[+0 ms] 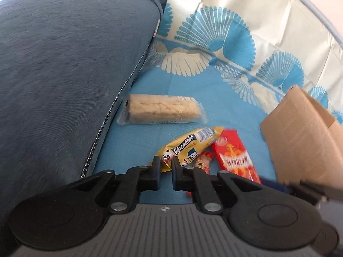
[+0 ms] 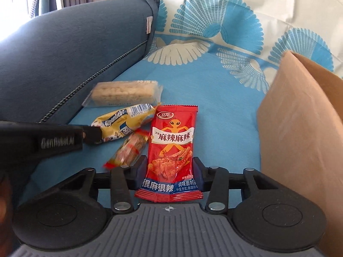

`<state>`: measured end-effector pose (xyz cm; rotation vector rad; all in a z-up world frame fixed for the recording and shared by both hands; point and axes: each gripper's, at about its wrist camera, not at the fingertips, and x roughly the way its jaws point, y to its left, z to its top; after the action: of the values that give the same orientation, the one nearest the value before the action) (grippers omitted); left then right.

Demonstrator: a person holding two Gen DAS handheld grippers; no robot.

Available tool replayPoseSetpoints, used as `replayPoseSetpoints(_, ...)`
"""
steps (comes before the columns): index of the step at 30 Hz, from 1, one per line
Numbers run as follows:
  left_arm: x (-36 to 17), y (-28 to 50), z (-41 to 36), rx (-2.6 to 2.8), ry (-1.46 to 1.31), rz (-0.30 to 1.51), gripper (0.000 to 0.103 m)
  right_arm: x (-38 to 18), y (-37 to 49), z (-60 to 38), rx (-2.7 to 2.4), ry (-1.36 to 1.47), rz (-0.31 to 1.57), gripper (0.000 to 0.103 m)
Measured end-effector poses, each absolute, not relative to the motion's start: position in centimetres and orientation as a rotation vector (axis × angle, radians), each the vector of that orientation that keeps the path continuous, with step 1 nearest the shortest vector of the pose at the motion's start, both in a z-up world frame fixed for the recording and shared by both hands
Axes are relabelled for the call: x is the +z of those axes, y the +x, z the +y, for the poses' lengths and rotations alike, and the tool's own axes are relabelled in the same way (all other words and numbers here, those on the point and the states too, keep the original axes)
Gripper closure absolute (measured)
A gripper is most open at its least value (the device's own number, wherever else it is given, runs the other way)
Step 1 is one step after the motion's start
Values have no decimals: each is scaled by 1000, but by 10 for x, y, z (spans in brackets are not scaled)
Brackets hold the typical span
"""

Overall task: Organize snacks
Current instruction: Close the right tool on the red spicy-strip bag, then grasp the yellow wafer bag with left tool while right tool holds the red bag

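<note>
My left gripper point(image 1: 165, 164) is shut on the near end of a yellow Alpenliebe packet point(image 1: 188, 143), which also shows in the right wrist view point(image 2: 124, 122) with the left gripper point(image 2: 94, 136) on it. My right gripper point(image 2: 170, 167) is shut on a red spicy snack packet point(image 2: 172, 147), also seen in the left wrist view point(image 1: 234, 156). A small orange-wrapped snack point(image 2: 130, 148) lies between the two packets. A clear-wrapped beige rice bar point(image 1: 163, 109) lies farther back beside the cushion, and shows in the right wrist view point(image 2: 124, 93).
A brown cardboard box point(image 2: 300, 132) stands on the right, also in the left wrist view point(image 1: 300, 132). A grey-blue cushion point(image 1: 64, 75) fills the left. Everything lies on a blue cloth with fan patterns point(image 2: 214, 85).
</note>
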<state>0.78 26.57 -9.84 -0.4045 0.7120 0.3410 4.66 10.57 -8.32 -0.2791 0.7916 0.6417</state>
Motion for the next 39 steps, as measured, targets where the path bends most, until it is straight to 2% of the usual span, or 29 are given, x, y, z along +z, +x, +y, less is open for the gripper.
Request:
replayPoseSetpoints(7, -81, -18, 259, 346, -470, 760, 94, -64, 0, 77, 666, -304, 773, 56)
replayPoseSetpoints(14, -67, -41, 248, 321, -442, 913, 94, -59, -42, 42, 733, -281, 740, 56)
replayPoseSetpoints(21, -64, -66, 232, 216, -442, 1068, 92, -68, -54, 25, 762, -284, 796, 55)
replayPoseSetpoints(23, -64, -69, 230, 195, -449, 1070, 87, -67, -55, 26, 766, -285, 790, 52)
replayPoseSetpoints(26, -64, -72, 234, 200, -478, 1020, 72, -67, -55, 27, 768, -268, 788, 51)
replayPoseSetpoints(32, -69, -63, 239, 201, -562, 991, 71, -71, -49, 28, 762, -265, 794, 45)
replayPoseSetpoints(39, -77, -38, 240, 180, -630, 1001, 71, -79, -37, 29, 732, -231, 839, 44)
